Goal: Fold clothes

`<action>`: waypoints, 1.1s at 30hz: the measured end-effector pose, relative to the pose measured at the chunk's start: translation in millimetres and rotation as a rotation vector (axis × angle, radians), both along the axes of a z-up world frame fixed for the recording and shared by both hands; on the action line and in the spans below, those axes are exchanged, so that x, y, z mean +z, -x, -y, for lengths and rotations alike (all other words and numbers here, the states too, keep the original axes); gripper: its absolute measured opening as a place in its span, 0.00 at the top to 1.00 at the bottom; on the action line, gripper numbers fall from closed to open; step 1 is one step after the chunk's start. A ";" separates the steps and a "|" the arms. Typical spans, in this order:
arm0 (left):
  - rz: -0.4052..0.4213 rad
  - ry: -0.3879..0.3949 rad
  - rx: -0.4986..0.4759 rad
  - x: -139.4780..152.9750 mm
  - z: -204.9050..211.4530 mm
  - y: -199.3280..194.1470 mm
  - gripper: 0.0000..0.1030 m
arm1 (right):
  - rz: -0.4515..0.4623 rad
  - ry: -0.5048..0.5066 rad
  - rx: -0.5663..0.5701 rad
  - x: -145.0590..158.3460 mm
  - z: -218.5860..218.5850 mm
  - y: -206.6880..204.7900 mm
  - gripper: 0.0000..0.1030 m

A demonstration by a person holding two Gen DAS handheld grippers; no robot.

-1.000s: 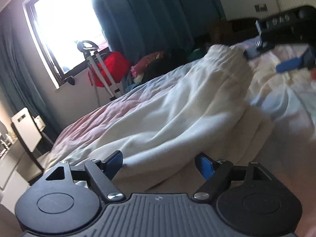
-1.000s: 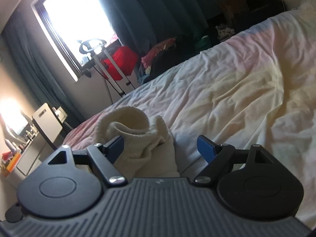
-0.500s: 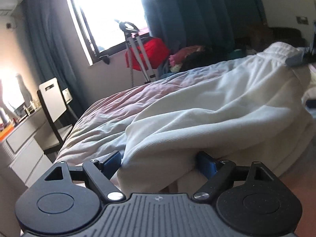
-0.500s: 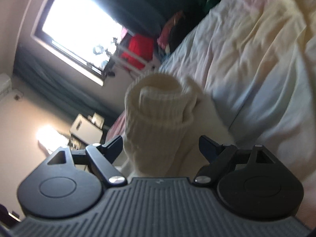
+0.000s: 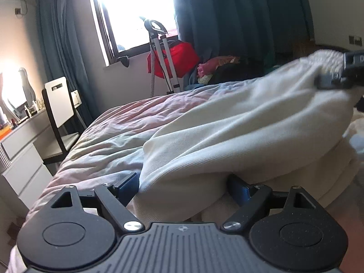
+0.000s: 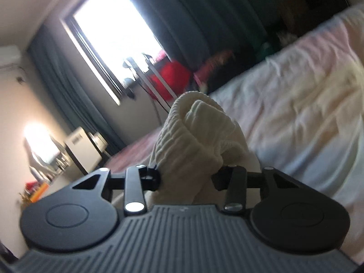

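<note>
right tongs pinch cream garment; left tongs spread.

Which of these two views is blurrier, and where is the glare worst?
Right wrist view: tilted and smeared, with bed and red bag soft, though the ribbed cuff reads fairly well. Left wrist view: sharper, only the right gripper blurs. In both, the window is blown out white.

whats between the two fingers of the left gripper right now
A fold of the cream garment lies in the open left gripper, in the left wrist view. The bed lies beyond.
</note>
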State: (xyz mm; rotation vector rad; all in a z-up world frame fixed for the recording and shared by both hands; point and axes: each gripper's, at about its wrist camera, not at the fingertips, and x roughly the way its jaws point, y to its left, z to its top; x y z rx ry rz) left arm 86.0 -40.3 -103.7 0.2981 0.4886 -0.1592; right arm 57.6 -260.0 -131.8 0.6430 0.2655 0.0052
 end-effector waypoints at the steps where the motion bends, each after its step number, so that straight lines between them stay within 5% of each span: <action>1: 0.003 0.012 0.000 1.0 0.3 1.3 0.16 | 0.007 0.025 -0.007 1.7 -0.4 1.3 0.56; 5: -0.005 0.027 0.014 1.1 2.7 2.5 0.16 | -0.108 0.015 -0.024 -18.7 8.4 -5.4 0.50; 8: -0.011 0.013 0.020 -2.2 2.6 3.3 0.15 | -0.167 -0.028 -0.052 -33.2 19.2 -6.2 0.13; 12: -0.035 -0.001 -0.001 0.3 0.3 6.0 0.15 | -0.190 -0.097 -0.033 -41.4 27.6 -8.7 0.12; 16: -0.122 0.123 -0.019 16.7 -23.0 8.3 0.12 | -0.218 -0.118 -0.017 -47.7 31.8 -12.8 0.10; 18: -0.180 0.243 -0.021 25.6 -42.4 6.8 0.12 | -0.258 -0.136 -0.007 -52.9 33.1 -18.5 0.00; 23: -0.285 0.584 0.016 37.8 -90.5 -7.9 0.11 | -0.268 -0.304 0.037 -71.2 40.3 -23.4 0.00; 26: -0.375 0.768 0.062 24.5 -109.9 -28.0 0.12 | -0.191 -0.258 0.060 -59.7 30.9 -22.2 0.00; 28: -0.403 0.794 0.076 16.1 -111.5 -33.1 0.13 | -0.140 -0.221 0.076 -52.9 25.3 -19.9 0.00; 33: -0.470 0.848 0.109 -4.7 -114.3 -44.9 0.15 | -0.172 -0.167 0.053 -52.0 22.2 -17.4 0.25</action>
